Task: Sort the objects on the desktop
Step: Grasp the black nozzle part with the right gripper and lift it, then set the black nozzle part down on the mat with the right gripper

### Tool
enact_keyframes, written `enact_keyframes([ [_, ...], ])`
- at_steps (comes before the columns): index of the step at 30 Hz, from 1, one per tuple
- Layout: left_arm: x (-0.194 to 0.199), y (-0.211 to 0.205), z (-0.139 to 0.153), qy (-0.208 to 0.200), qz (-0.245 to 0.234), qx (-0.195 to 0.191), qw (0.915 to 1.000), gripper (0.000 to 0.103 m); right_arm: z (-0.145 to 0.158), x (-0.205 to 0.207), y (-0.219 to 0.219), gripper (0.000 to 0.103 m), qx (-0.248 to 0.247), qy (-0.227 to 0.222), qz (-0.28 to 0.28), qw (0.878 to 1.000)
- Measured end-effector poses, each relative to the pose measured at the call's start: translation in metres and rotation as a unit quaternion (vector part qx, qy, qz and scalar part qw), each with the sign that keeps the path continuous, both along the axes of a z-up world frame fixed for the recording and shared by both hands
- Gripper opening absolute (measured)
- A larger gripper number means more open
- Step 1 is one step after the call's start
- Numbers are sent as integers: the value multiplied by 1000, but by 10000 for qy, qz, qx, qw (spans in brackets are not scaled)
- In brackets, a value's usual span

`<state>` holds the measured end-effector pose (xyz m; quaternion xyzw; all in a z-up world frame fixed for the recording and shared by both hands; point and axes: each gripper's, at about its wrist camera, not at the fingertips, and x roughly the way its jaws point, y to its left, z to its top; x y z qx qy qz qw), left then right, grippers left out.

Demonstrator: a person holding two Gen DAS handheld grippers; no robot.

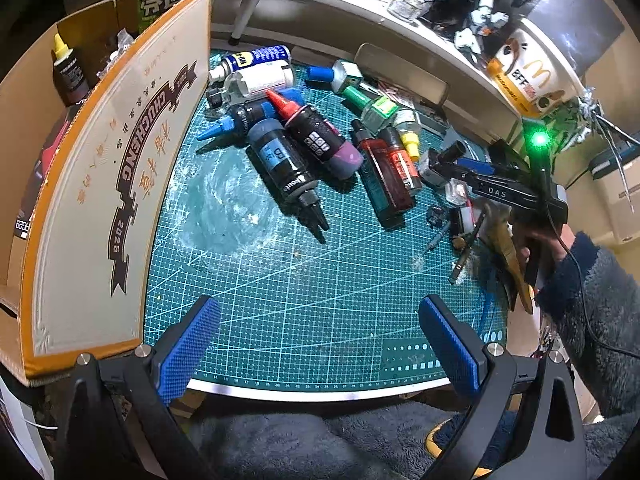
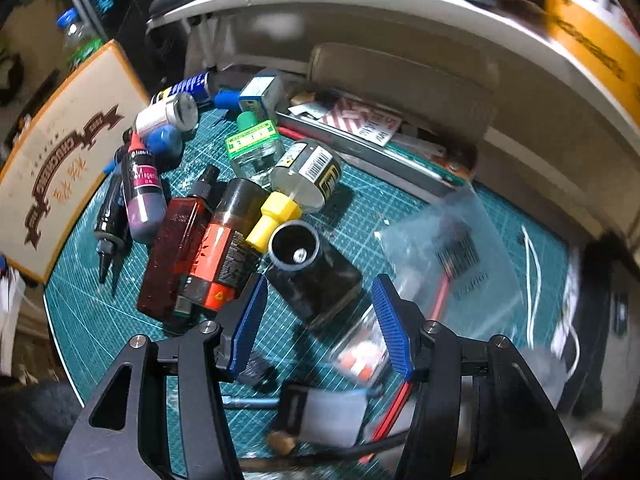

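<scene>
Several bottles lie in a heap on the green cutting mat (image 1: 320, 280): a black ink bottle with a blue label (image 1: 284, 164), a magenta ink bottle with a red tip (image 1: 320, 140), a dark red bottle (image 1: 386, 176) and a green-capped bottle (image 1: 372, 106). My left gripper (image 1: 320, 340) is open and empty over the mat's bare front. My right gripper (image 2: 320, 320) is open; a black square bottle (image 2: 316, 276) lies between and just beyond its fingers, apart from the pads. The right gripper also shows in the left wrist view (image 1: 460, 172).
An open cardboard box (image 1: 100, 200) stands at the left with a yellow-tipped bottle (image 1: 68, 72) inside. A white shelf (image 1: 360, 12) runs along the back. A clear plastic bag (image 2: 452, 252), cables and small parts lie at the right.
</scene>
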<state>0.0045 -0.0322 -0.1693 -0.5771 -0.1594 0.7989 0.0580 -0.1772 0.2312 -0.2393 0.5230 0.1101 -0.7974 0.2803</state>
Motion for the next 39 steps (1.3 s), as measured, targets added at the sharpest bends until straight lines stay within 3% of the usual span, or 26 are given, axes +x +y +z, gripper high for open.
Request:
enact_keyframes([
  [4,-9,-6,-5,-122,117,7,9999,101,-3,-9,-3,44,-182,-40,202,9996],
  [7,-14,-9,-5,-144,167,1,9998,101,2,-18,-3,22,-451,-178,163,9987],
  [15,-23,-6,0,-68,77,3,9999,101,10,-20,2,21,-702,-426,-20,9966],
  [20,-17,-1,3,39,-43,-70,10000,100,44,24,-13,21,-418,-11,481,9980],
  [24,1,1,5,141,-64,-241,9996,101,64,84,-45,21,-367,129,1151,9926],
  [28,29,0,6,155,0,-401,9991,101,45,136,-87,21,-296,-116,1517,9879],
  [32,64,-7,10,169,124,-459,9987,101,22,177,-120,21,-121,-423,1545,9870],
  [39,95,-26,3,185,50,-271,9994,101,15,211,-154,21,168,-292,1167,9926],
])
